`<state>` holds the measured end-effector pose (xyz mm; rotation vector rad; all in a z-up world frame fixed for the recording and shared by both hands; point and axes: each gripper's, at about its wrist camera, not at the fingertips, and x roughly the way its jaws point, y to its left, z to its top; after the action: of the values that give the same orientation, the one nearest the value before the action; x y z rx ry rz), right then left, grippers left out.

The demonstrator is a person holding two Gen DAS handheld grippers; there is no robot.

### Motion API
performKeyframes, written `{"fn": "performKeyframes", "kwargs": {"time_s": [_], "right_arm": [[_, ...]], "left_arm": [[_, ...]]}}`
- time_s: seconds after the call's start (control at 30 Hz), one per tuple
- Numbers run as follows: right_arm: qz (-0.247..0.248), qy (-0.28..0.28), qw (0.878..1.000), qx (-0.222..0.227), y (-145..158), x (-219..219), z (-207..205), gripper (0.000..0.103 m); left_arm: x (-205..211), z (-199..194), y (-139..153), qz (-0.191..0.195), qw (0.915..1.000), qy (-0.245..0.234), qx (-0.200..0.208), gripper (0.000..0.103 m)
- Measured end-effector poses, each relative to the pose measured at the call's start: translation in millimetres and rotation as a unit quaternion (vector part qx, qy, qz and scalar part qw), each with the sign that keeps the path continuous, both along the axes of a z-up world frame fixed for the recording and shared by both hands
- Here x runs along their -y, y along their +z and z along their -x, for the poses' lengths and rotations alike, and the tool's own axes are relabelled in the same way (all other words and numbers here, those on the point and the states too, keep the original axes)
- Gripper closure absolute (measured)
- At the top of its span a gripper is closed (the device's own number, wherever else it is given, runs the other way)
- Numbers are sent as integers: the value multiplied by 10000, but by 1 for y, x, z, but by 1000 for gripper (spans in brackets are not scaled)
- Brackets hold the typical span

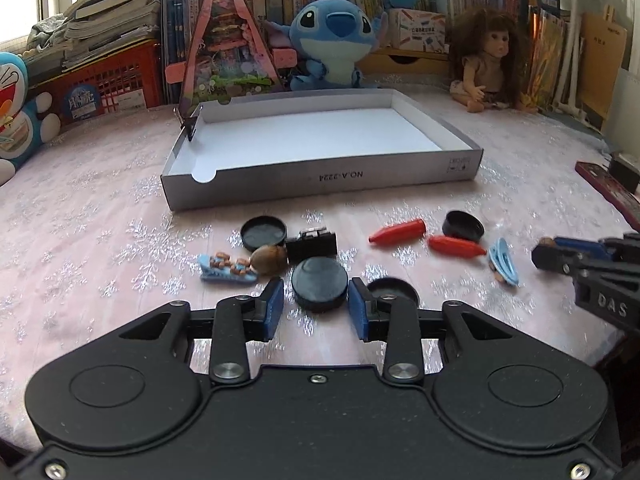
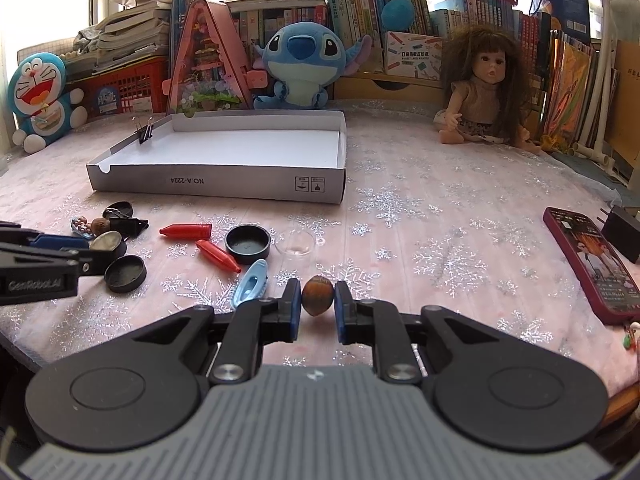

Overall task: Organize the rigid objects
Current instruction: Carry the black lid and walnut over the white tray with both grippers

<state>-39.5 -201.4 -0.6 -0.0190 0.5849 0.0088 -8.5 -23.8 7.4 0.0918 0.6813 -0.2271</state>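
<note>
My left gripper (image 1: 316,304) is open around a black round lid (image 1: 319,283) on the table, with small gaps on both sides. My right gripper (image 2: 317,302) stands either side of a brown nut (image 2: 317,295), pads close to it or touching. Loose on the table lie other black lids (image 1: 263,233) (image 1: 463,225), two red caps (image 1: 397,232) (image 1: 456,247), a black binder clip (image 1: 312,243), a second nut (image 1: 269,259) and blue clips (image 1: 228,270) (image 1: 504,261). An open white-lined box (image 1: 320,178) stands behind them, empty but for a binder clip (image 2: 144,131) on its rim.
Plush toys, a doll (image 2: 482,92), a pink triangular case (image 1: 224,44) and books line the back. A phone (image 2: 592,260) and a charger (image 2: 622,232) lie at the right. A clear dome lid (image 2: 296,243) rests near the red caps.
</note>
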Motion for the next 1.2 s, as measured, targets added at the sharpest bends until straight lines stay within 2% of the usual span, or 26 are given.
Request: {"fn": "performKeyframes", "kwargs": {"time_s": [0.13, 0.2, 0.33, 0.47, 0.73, 0.97, 1.2], "right_arm": [[2, 0, 10000, -2, 0, 0, 0, 82], [2, -1, 10000, -3, 0, 0, 0, 82], [10, 5, 10000, 4, 1, 1, 0, 82], [9, 9, 10000, 89, 4, 4, -1, 82], [-241, 38, 9997, 102, 19, 15, -15, 82], [-512, 169, 9985, 104, 42, 22, -36, 82], [-640, 371, 9971, 169, 73, 28, -70, 82]], "left_arm": [[2, -9, -2, 35, 9999, 79, 61, 65], [2, -11, -3, 105, 9999, 105, 60, 73], [1, -8, 2, 144, 9999, 37, 10, 73], [-2, -3, 14, 255, 9996, -55, 46, 73], [-12, -2, 39, 506, 9985, 66, 182, 73], [-16, -20, 65, 550, 9979, 51, 323, 73], [-19, -60, 96, 599, 9973, 60, 423, 73]]}}
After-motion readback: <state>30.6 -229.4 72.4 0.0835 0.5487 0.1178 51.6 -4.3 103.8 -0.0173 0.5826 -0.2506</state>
